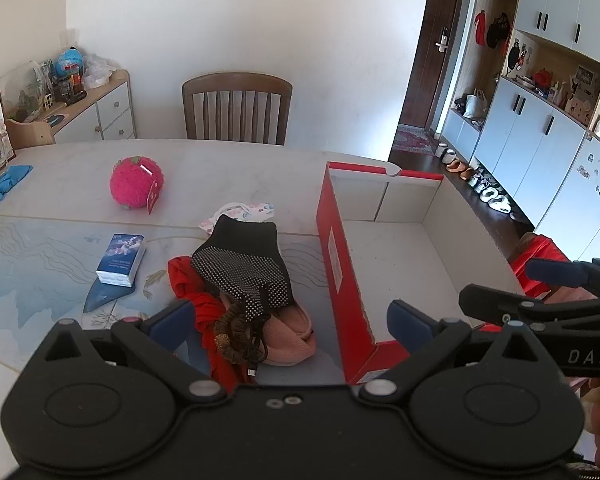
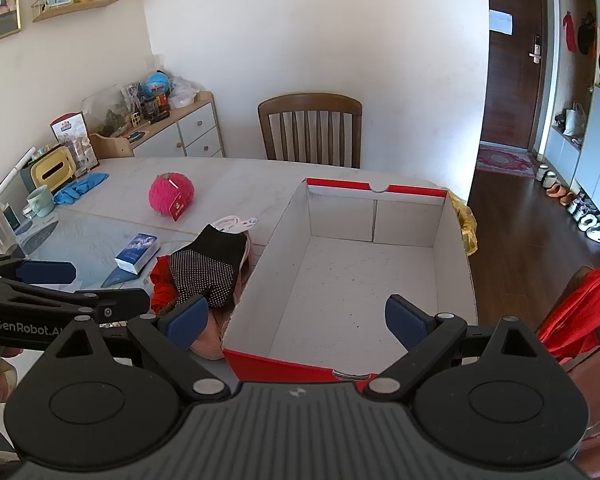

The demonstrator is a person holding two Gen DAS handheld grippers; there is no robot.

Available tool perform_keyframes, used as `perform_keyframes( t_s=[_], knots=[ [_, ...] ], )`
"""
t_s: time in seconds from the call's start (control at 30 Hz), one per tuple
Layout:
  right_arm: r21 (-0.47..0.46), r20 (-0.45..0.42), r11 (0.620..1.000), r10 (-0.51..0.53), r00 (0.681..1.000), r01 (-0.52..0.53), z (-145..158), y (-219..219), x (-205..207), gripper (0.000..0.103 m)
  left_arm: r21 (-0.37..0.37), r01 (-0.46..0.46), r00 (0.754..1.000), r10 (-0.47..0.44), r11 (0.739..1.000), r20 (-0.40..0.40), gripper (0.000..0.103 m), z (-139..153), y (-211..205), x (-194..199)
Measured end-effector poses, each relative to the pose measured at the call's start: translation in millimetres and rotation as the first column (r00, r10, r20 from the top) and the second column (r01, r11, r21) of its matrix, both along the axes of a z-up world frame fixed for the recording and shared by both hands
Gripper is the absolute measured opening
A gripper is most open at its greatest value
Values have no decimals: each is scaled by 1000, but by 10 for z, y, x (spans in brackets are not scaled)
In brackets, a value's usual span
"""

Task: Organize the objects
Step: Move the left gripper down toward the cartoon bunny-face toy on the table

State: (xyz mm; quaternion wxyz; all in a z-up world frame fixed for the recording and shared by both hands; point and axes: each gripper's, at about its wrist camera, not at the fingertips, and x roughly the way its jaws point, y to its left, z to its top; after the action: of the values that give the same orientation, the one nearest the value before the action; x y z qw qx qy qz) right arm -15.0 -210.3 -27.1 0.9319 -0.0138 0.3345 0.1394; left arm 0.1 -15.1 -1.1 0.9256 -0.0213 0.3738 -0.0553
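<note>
1. Left gripper (image 1: 292, 328): jaws spread wide, nothing between the blue pads, poised over the clothing pile near the table's front edge.
2. Right gripper (image 2: 296, 320): jaws likewise wide apart and holding nothing, above the near end of the box.
3. Red cardboard shoebox with white interior (image 2: 452, 248): lidless, on the white marble-look table (image 2: 240, 176) at its right edge, nothing visible inside.
4. Black sock with white grip dots (image 1: 242, 264): atop a crumpled red cloth (image 1: 210, 312) and a pink fleece item (image 1: 292, 340), just beside the box's left wall.
5. Small blue-and-white tissue pack (image 1: 122, 258): left of the pile.
6. Fluffy pink strawberry plush (image 1: 136, 186): farther back, toward the table's far edge.
</note>
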Motion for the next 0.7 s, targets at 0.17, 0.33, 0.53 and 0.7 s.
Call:
perform_keyframes(
  t_s=[0.17, 0.33, 0.53, 0.7],
  knots=[
    [-6, -4, 1000, 12, 1000, -12, 4, -5, 23, 96, -1, 3, 1000, -3, 1000, -3, 101, -26, -11, 32],
    [-10, -12, 1000, 18, 1000, -18, 4, -27, 71, 96, -9, 8, 1000, -8, 1000, -8, 101, -44, 1, 80],
    [-20, -25, 999, -34, 999, 34, -27, -110, 175, 96, -30, -16, 1000, 15, 999, -24, 100, -105, 101, 178],
    [-42, -40, 995, -87, 995, 85, -92, -216, 300, 96, -34, -61, 997, 60, 998, -49, 100, -203, 253, 271]
  ],
)
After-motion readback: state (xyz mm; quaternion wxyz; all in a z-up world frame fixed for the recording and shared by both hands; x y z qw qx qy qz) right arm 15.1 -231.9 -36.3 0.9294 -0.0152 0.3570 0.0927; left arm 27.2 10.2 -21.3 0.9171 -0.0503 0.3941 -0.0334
